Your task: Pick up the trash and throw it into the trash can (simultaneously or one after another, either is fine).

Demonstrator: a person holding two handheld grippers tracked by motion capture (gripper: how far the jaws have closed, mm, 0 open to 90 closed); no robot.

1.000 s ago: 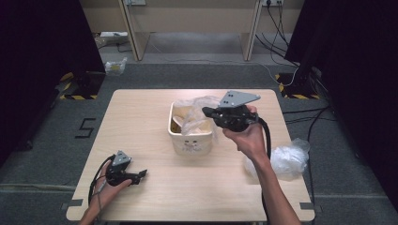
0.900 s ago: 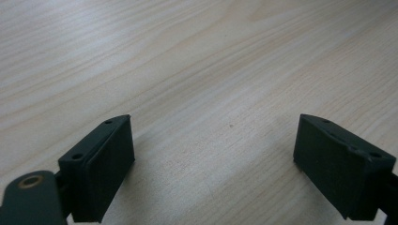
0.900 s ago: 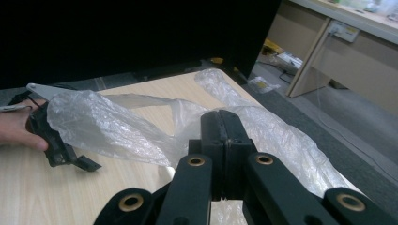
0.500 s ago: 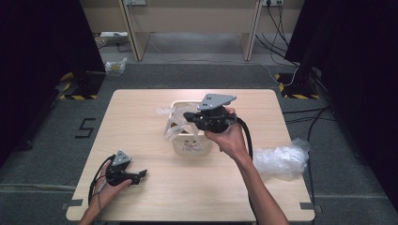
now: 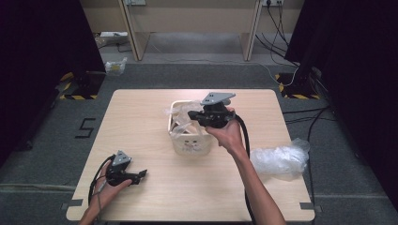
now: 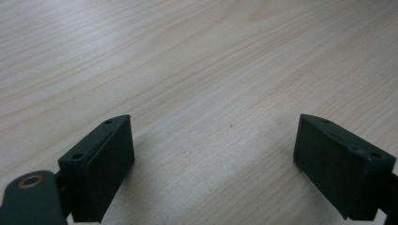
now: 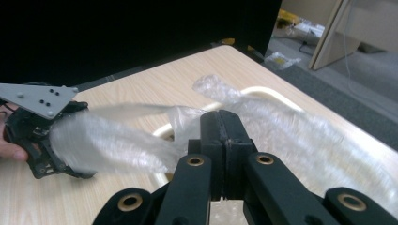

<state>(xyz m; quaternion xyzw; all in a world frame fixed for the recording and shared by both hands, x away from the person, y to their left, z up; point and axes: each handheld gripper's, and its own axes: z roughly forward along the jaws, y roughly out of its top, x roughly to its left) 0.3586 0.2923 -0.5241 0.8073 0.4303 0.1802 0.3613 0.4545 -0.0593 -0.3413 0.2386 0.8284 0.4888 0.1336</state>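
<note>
My right gripper [image 5: 194,115] is clenched on a sheet of bubble wrap [image 7: 117,136], held over the cream basket [image 5: 190,140] at the table's middle. It's light, limp and slippery, so I pinch a bunched fold. It looks crumpled, though blur hides detail. My left gripper [image 5: 142,174] rests released, near left.

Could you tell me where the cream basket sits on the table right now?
In the high view the cream basket stands near the table's middle, directly under the right gripper, with crumpled plastic wrap inside it.
</note>
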